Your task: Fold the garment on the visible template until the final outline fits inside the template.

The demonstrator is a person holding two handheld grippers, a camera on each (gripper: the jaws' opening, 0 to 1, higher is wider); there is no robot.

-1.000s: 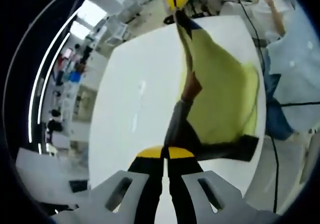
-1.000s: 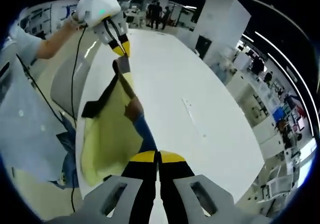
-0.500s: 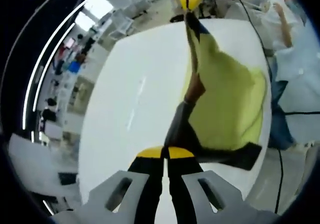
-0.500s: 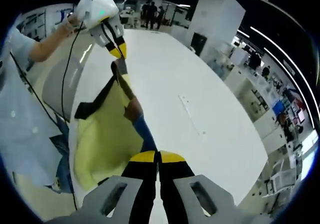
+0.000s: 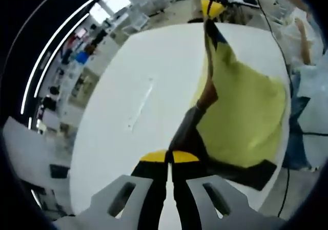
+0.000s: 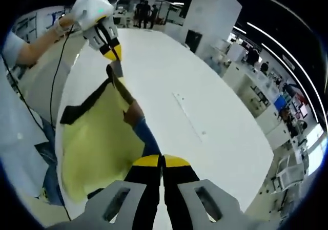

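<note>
Yellow-tipped fingers (image 5: 154, 157) of our left gripper (image 5: 168, 158) sit pressed together at the bottom centre of the left gripper view, pinching the dark edge of the garment (image 5: 246, 112). From there the cloth runs up the middle of the frame as a taut ridge, grey and brown along the fold, and spreads to the right as a broad yellow-green panel with a black band at its lower right corner. It lies on the white table (image 5: 138, 102), which takes the centre and left of the frame. At the top centre our right gripper (image 5: 212, 5) shows its own yellow tips, closed on the far end of the same ridge. A person in pale blue clothing (image 5: 307, 61) stands along the right edge. We can read no brand, label or writing on the cloth or the table.

In the right gripper view the right gripper (image 6: 163, 161) also has its fingertips (image 6: 177, 161) shut at the bottom centre, clamped on the garment (image 6: 97, 143), whose blue and brown fold rises toward the upper left. The yellow-green panel falls to the left of that fold, with a black strip across its upper part. The left gripper (image 6: 113, 53), held in a hand (image 6: 77, 12), grips the far end at the upper left. The white table (image 6: 205, 122) spreads across the centre and right. We make out no legible writing.
</note>
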